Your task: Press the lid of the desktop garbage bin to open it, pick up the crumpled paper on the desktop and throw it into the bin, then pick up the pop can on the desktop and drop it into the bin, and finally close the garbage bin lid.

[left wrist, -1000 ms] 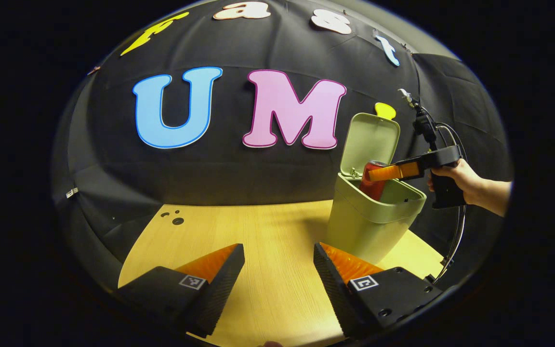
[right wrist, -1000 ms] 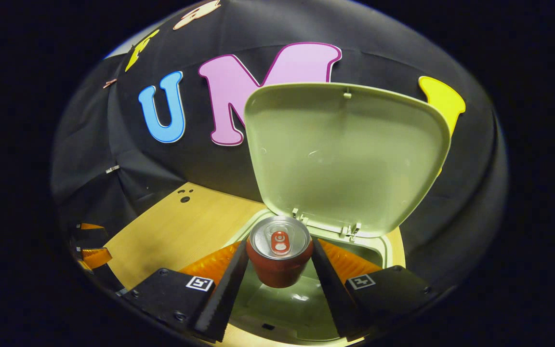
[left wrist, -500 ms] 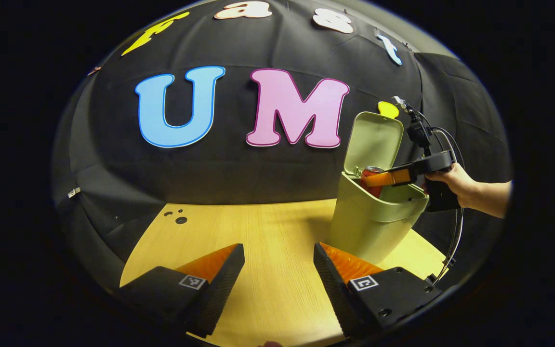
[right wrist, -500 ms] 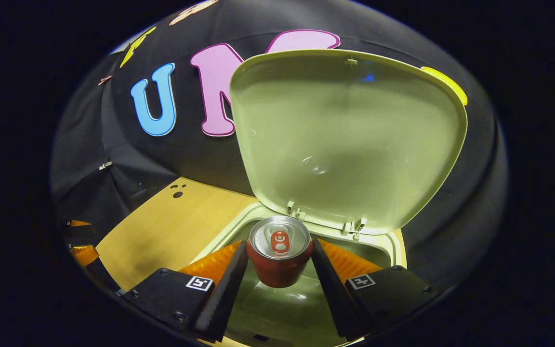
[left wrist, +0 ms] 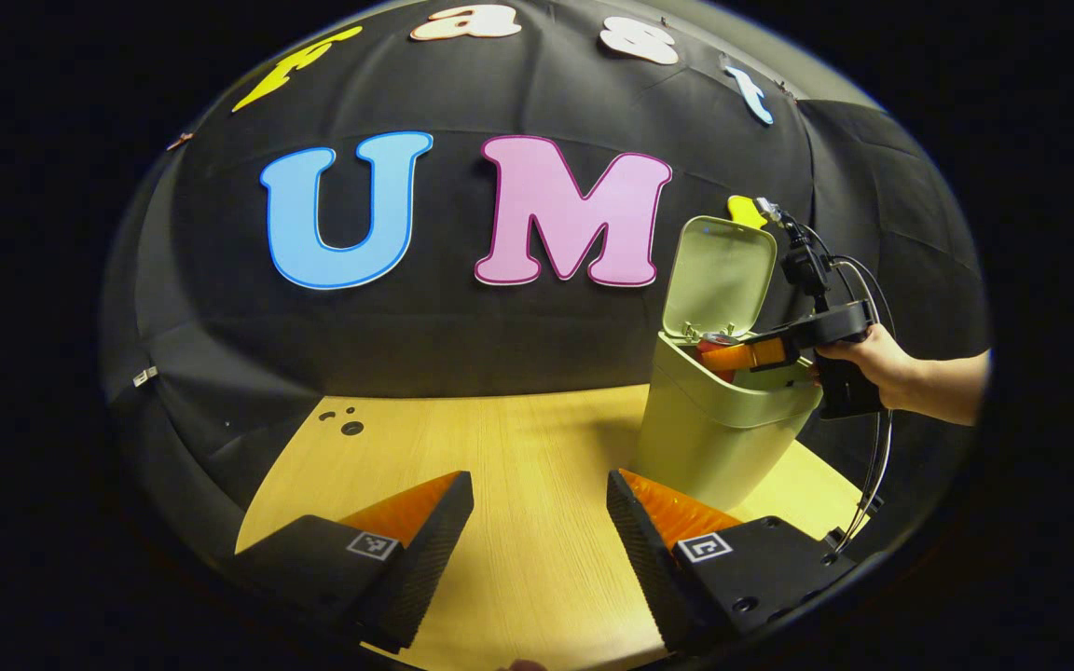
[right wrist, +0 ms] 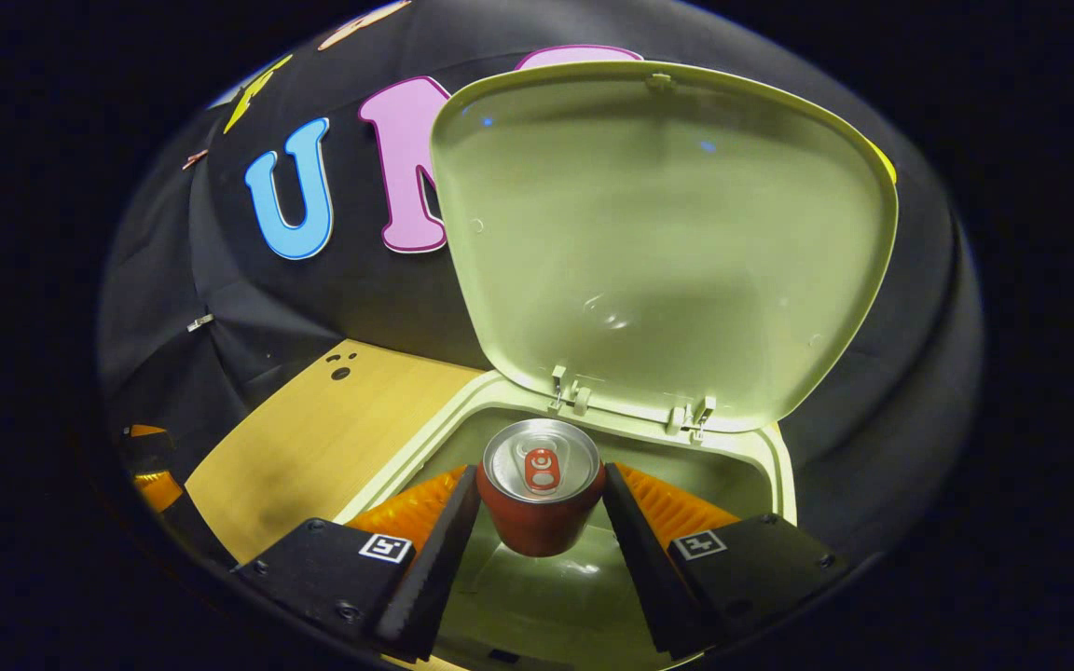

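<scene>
Between the fingers of the right gripper (right wrist: pixel 537 508), in the right gripper view, sits a red pop can (right wrist: pixel 540 499), silver top facing the camera, both fingers pressed against its sides. Just below and beyond it opens the pale green garbage bin (right wrist: pixel 784 461); the can hangs within the bin's mouth, over the glossy interior. Behind the can the lid (right wrist: pixel 663 242) stands raised on its hinges at the bin's back rim, its inner face turned this way. Off to the left lies the light wooden desktop (right wrist: pixel 313 438).

Nearest in the left gripper view, the left gripper (left wrist: pixel 539 517) hovers over the desktop (left wrist: pixel 518 447) with its fingers spread wide apart and nothing between them. Farther off to the right stands the bin (left wrist: pixel 714 438) on the desktop, its lid (left wrist: pixel 719 275) upright. At the bin's opening the right gripper (left wrist: pixel 733 356) reaches in from the right, held by a hand (left wrist: pixel 873 359); the can (left wrist: pixel 712 345) shows as a red sliver at the rim. Cables (left wrist: pixel 882 447) trail down from that gripper.
</scene>
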`<state>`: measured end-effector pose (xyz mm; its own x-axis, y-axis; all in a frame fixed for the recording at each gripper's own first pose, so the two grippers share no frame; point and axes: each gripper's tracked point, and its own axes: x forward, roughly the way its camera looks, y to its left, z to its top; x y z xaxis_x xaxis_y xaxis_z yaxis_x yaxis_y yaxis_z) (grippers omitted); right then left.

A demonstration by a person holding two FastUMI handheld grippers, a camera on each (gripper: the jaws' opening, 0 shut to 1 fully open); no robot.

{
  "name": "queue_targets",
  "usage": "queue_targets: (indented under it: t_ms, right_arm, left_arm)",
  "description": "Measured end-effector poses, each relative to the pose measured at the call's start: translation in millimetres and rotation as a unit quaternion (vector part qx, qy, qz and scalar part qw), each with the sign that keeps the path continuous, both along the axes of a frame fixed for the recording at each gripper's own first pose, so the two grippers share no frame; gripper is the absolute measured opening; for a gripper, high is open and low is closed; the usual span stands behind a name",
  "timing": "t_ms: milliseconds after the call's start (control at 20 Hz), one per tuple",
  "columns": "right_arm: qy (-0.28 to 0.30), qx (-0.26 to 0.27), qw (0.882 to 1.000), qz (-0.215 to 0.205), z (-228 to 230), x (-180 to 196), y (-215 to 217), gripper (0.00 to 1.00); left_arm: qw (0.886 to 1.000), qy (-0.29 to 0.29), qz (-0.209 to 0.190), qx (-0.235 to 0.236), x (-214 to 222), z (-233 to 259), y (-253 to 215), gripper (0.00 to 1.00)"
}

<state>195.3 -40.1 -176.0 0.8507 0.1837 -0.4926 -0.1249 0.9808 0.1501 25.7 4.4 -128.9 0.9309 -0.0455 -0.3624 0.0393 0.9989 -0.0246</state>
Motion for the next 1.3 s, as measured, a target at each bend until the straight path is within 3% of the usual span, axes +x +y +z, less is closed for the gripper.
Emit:
queue_targets:
  t_ms: [550,1000,1300]
  right_arm:
    - [-0.022,0.007,1.000,-0.005,20,-10,-2,0.87]
    - [-0.074,0.022,0.997,0.012,104,-63,-4,0.87]
    - [-0.099,0.031,0.995,-0.012,166,-61,-22,0.88]
  left_arm:
    - [1.000,0.001,0.010,-0.004,-6,-1,10,0.93]
    - [1.000,0.004,0.003,-0.008,-3,-5,3,0.93]
    - [1.000,0.002,-0.012,-0.008,1,-5,-7,0.93]
